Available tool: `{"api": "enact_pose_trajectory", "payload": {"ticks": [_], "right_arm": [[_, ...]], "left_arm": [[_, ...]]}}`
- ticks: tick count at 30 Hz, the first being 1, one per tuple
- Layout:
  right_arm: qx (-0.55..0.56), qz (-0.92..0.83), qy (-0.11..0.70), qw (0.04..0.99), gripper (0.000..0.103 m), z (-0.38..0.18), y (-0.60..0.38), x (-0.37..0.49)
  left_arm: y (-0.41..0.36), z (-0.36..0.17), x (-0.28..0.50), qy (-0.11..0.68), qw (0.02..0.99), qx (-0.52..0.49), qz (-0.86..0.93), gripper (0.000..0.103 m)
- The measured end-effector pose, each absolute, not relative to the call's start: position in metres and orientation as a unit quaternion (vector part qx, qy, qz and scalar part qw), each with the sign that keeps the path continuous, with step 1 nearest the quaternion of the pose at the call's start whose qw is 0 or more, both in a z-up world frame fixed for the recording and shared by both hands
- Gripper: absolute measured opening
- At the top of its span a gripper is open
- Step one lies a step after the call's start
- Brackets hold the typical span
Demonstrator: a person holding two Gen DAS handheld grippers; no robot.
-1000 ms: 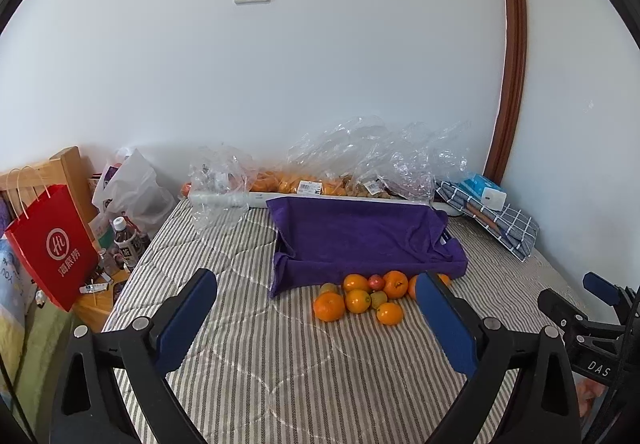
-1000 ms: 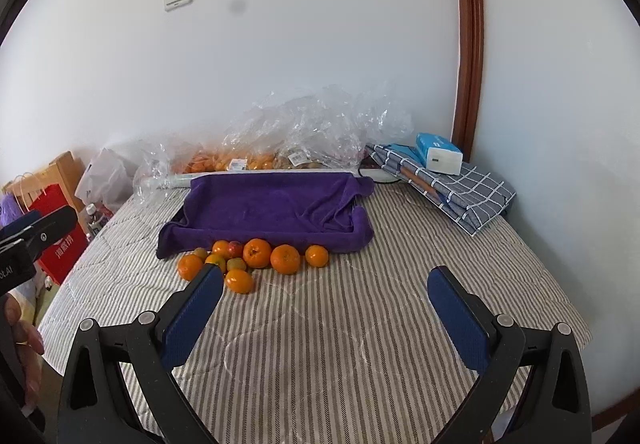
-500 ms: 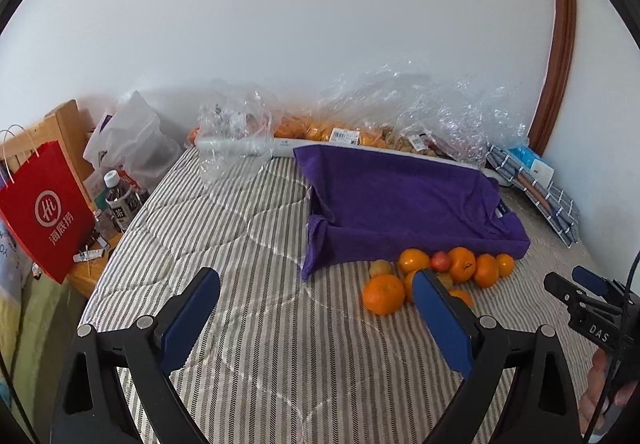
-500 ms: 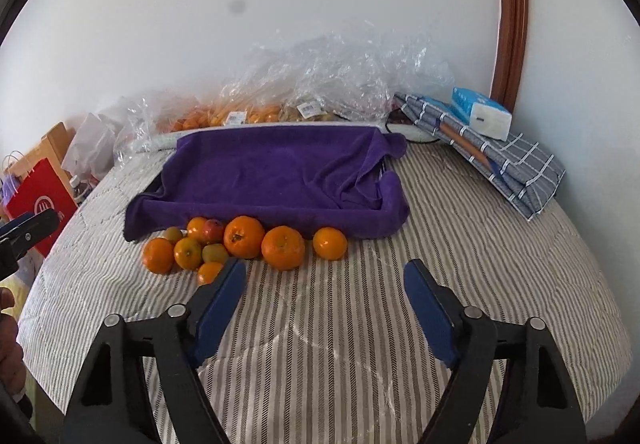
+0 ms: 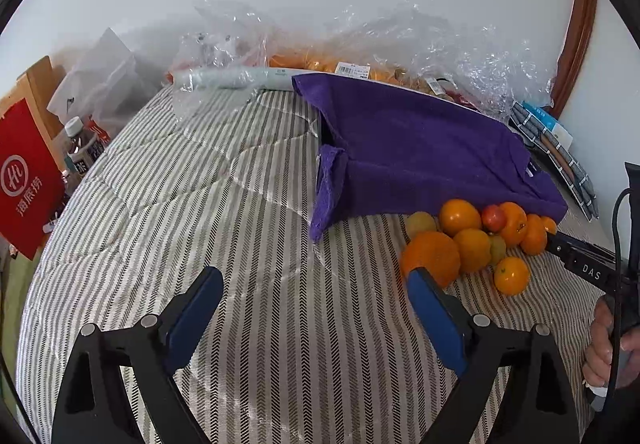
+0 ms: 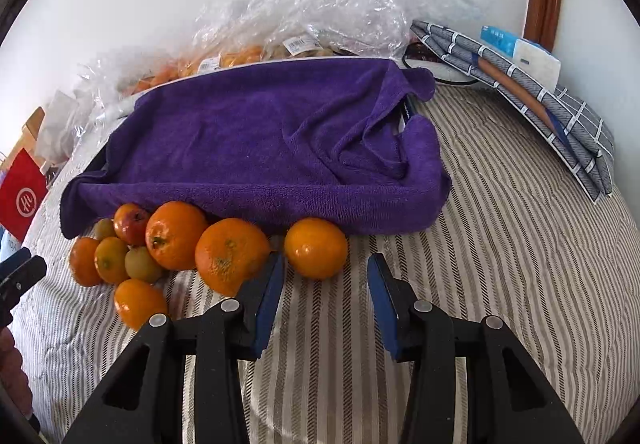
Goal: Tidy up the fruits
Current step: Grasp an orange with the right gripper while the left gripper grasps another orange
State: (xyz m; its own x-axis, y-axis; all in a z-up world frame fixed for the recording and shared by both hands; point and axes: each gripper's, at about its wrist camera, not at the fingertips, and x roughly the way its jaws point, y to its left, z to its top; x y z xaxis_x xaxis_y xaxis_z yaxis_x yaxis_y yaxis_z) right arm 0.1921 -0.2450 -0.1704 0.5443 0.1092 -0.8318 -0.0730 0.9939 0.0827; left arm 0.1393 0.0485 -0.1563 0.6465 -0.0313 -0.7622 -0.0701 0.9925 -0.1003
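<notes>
Several oranges and smaller fruits lie in a pile (image 5: pixel 472 240) on the striped bed, against the front of a tray draped in a purple towel (image 5: pixel 420 147). My left gripper (image 5: pixel 314 286) is open and empty, left of the pile; its right finger (image 5: pixel 434 314) is just in front of the largest orange (image 5: pixel 432 254). My right gripper (image 6: pixel 325 276) is open and empty, its fingers just short of a lone orange (image 6: pixel 316 247) at the right end of the pile (image 6: pixel 160 244). The towel-covered tray (image 6: pixel 260 147) lies behind it.
Clear plastic bags with more fruit (image 5: pixel 360 55) lie along the wall behind the tray. A folded checked cloth with a blue-white box (image 6: pixel 520 83) sits at the right. A red paper bag (image 5: pixel 24 175) and bottles (image 5: pixel 82 151) stand off the bed's left edge.
Both grippers have moved forward and down toward the fruit pile. The right gripper's fingers have narrowed and now frame the lone orange. The left gripper stays wide open.
</notes>
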Motion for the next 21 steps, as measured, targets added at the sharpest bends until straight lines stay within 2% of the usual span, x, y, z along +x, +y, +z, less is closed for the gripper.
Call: {"api": "enact_pose_trajectory", "payload": {"ticks": [4,6,9,16,18,21], "right_arm": [[0.02,0.054,0.476,0.878,0.044,-0.172,-0.246,0.2],[0.022,0.059,0.483,0.873,0.036,-0.172,-0.246,0.202],[0.038,0.067,0.484,0.872,0.032,-0.172,-0.249,0.203],[0.031,0.056,0.47,0.88,0.032,-0.166,-0.254,0.189],[0.016,0.056,0.469,0.881,0.032,-0.164,-0.253,0.179],[-0.011,0.058,0.465,0.883,0.032,-0.16,-0.252,0.166]], "left_arm": [[0.049,-0.165,0.144,0.43,0.9,-0.07,-0.012,0.09],[0.048,-0.166,0.145,0.43,0.898,-0.084,-0.034,0.088],[0.043,-0.166,0.147,0.433,0.893,-0.095,-0.071,0.087],[0.003,-0.166,0.161,0.446,0.889,-0.059,-0.086,0.082],[-0.004,-0.168,0.166,0.451,0.888,-0.052,-0.08,0.072],[-0.008,-0.172,0.173,0.458,0.885,-0.054,-0.071,0.065]]}}
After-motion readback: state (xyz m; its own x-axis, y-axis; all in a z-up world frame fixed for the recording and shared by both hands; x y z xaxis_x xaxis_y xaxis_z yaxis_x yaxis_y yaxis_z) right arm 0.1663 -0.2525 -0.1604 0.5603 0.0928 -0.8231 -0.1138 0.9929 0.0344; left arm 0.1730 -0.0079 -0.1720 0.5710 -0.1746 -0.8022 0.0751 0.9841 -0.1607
